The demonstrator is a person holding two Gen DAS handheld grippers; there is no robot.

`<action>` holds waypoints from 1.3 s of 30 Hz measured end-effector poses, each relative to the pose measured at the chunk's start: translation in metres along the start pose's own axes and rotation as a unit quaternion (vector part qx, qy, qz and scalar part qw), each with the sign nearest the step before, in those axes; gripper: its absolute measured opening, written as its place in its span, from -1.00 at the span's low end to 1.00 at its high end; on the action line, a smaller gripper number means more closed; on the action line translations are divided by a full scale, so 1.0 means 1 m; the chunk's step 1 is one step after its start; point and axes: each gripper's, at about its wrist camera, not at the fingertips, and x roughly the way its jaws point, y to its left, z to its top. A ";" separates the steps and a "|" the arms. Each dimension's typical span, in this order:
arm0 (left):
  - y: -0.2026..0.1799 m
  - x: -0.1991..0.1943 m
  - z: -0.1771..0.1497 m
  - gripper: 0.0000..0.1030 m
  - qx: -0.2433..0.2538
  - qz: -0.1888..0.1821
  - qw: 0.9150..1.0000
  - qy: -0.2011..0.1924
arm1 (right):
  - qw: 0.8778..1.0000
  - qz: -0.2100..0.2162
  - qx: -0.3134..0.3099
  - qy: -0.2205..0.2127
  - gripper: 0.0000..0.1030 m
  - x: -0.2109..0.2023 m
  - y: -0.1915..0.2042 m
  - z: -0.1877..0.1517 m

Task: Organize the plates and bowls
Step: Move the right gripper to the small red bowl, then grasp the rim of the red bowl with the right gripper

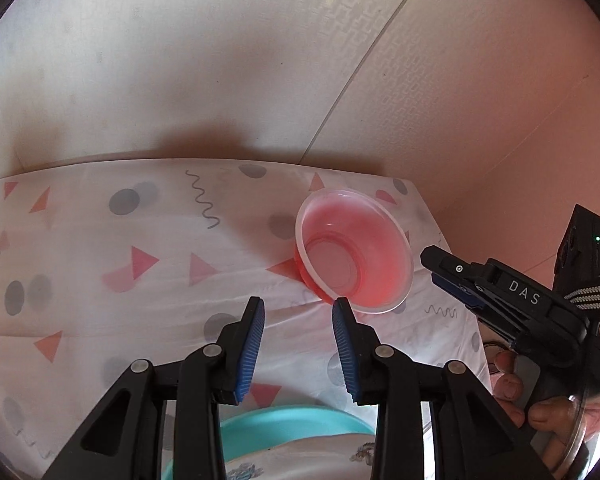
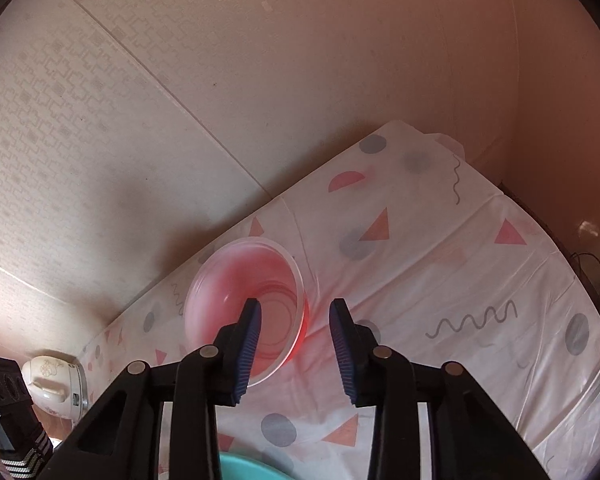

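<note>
Pink bowl [image 1: 354, 252] on desk [image 1: 100, 264], both hand-held grippers held apart, empty.
Right hand-held gripper [image 1: 446, 276] is seen only from left wrist; white appliance [image 2: 54, 386] only from right wrist.

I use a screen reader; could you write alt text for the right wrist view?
The open right hand-held gripper hangs over a pink bowl on a patterned tablecloth, one finger above the bowl's inside. A teal plate edge shows at the bottom.
</note>
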 end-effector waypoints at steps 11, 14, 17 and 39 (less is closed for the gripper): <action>-0.011 0.039 0.021 -0.61 0.010 0.006 1.000 0.025 | 1.000 -0.007 0.002 0.024 -0.49 0.020 -0.001 0.005; -0.005 0.047 0.022 -0.79 -0.007 0.003 0.999 0.033 | 0.999 -0.006 0.005 0.035 -0.74 0.031 -0.003 0.003; -0.002 0.044 0.019 -0.80 -0.009 -0.001 1.000 0.026 | 0.999 -0.007 -0.004 0.032 -0.76 0.030 -0.001 0.000; 0.065 -0.024 -0.011 -0.81 -0.069 0.045 0.997 -0.004 | 0.992 0.063 -0.053 0.100 -0.47 0.042 0.067 -0.045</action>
